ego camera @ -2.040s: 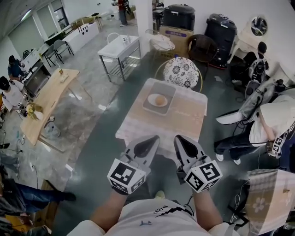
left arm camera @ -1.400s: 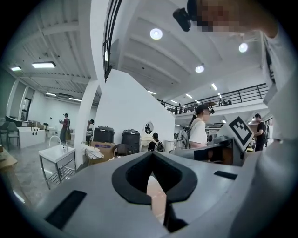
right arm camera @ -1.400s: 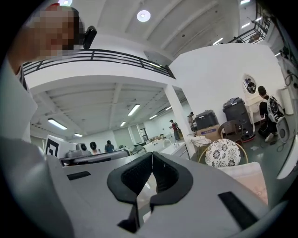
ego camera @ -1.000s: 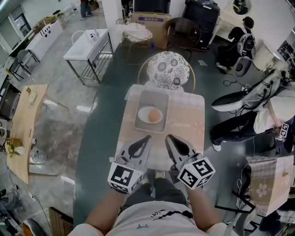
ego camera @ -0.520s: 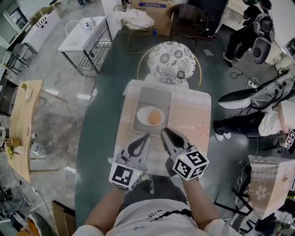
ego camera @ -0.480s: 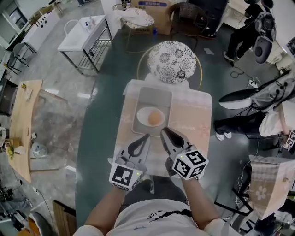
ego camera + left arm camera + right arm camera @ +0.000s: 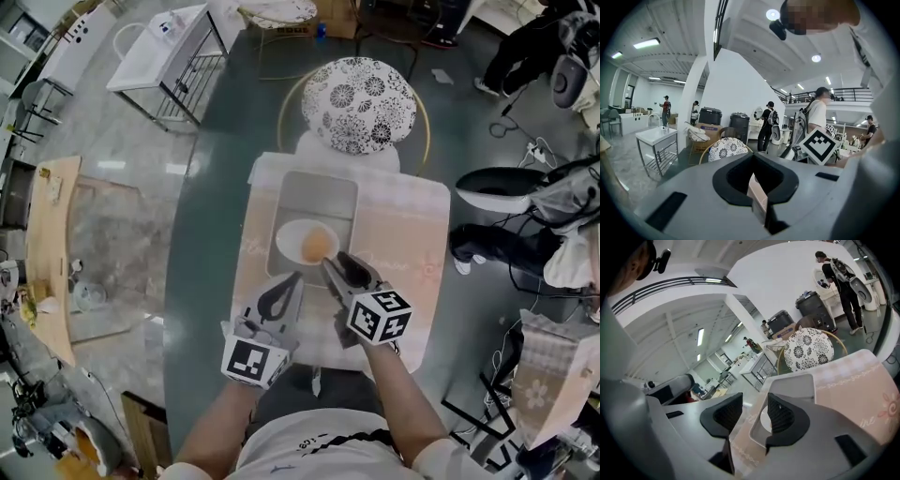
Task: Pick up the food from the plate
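Note:
A round orange piece of food (image 7: 318, 246) lies on a white plate (image 7: 292, 242), which rests on a grey tray (image 7: 319, 195) on the cloth-covered table (image 7: 403, 244). My right gripper (image 7: 336, 263) hovers at the plate's near right edge, just short of the food. Its jaws are opening and nothing is between them. In the right gripper view, the tray (image 7: 799, 385) and a sliver of the plate (image 7: 764, 421) show past the parted right gripper (image 7: 752, 409). My left gripper (image 7: 292, 279) hangs shut and empty over the table's near edge, left of the right one.
A chair with a flower-patterned cushion (image 7: 359, 103) stands at the table's far end. A person's legs (image 7: 497, 246) and a black seat (image 7: 506, 186) are right of the table. A white metal cart (image 7: 164, 47) stands far left, and a wooden table (image 7: 49, 253) further left.
The view has closed in on the table. My right gripper has moved forward to the plate's edge and its jaws have parted. The left gripper has stayed shut at the near edge.

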Motion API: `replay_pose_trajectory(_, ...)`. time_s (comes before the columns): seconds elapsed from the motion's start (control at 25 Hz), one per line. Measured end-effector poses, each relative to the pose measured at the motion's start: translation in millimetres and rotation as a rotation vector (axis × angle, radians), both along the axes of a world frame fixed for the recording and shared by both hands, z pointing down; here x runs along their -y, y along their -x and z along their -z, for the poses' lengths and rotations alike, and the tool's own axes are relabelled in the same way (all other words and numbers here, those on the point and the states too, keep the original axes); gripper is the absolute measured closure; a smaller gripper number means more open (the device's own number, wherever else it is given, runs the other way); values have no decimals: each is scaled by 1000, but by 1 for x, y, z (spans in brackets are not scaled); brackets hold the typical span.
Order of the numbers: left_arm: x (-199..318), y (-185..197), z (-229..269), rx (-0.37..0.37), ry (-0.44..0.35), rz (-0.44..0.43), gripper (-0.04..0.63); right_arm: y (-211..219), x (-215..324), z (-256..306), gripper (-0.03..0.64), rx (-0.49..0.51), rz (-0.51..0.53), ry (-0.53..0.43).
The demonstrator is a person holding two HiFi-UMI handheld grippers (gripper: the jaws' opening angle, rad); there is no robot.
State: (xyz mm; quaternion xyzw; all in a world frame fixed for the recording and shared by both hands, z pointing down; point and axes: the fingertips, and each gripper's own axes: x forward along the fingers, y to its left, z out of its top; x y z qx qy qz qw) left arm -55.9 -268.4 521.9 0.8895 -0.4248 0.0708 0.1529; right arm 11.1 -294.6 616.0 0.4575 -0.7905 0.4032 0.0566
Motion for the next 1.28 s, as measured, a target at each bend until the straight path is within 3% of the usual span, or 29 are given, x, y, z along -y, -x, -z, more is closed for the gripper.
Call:
replay_pose_trajectory(0.76, 36, -5, -68, 27, 119, 30, 589, 4, 25, -138, 364, 90, -78, 366)
replay_pose_trajectory(1.28, 37, 12, -79, 38, 152, 73, 589, 22, 27, -169, 350, 63, -39, 461)
